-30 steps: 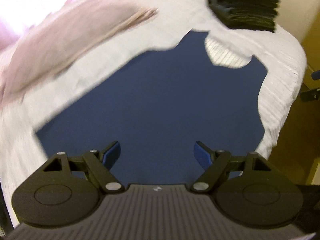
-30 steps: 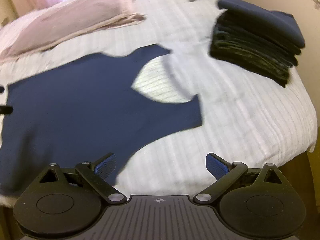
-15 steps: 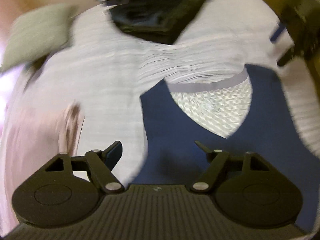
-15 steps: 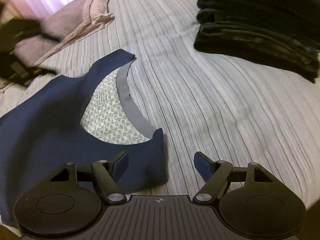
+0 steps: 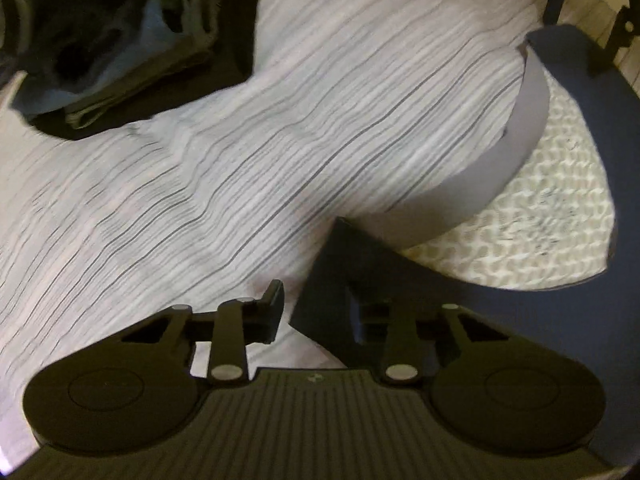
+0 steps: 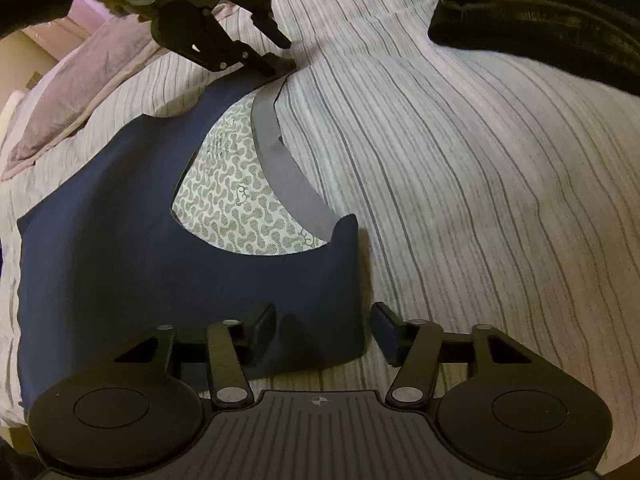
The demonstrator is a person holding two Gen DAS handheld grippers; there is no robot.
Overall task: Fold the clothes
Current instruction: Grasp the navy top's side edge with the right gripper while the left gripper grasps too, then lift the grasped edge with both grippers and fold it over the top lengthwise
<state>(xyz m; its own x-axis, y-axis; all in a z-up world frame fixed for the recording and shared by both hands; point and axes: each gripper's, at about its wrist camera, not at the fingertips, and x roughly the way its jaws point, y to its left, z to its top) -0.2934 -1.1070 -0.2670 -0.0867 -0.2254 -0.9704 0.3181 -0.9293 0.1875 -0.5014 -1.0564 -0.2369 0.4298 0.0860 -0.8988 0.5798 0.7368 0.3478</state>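
both grippers have dropped low over the navy sleeveless top (image 6: 120, 248) since a second ago, one at each shoulder strap. the top lies flat on the striped bedspread (image 6: 460, 200), its patterned lining (image 6: 240, 208) and grey neckband (image 6: 280, 168) showing, long axis running away to the left in the right wrist view. the right gripper (image 6: 324, 330) has its fingers spread around the near strap's corner, cloth between them but not pinched. the left gripper (image 5: 316, 312) is part open, straddling the far strap's tip. each hand is nearest its own strap. a stack of dark folded clothes (image 6: 540, 12) sits well apart, and a pink cloth (image 6: 80, 80) lies beyond the top.
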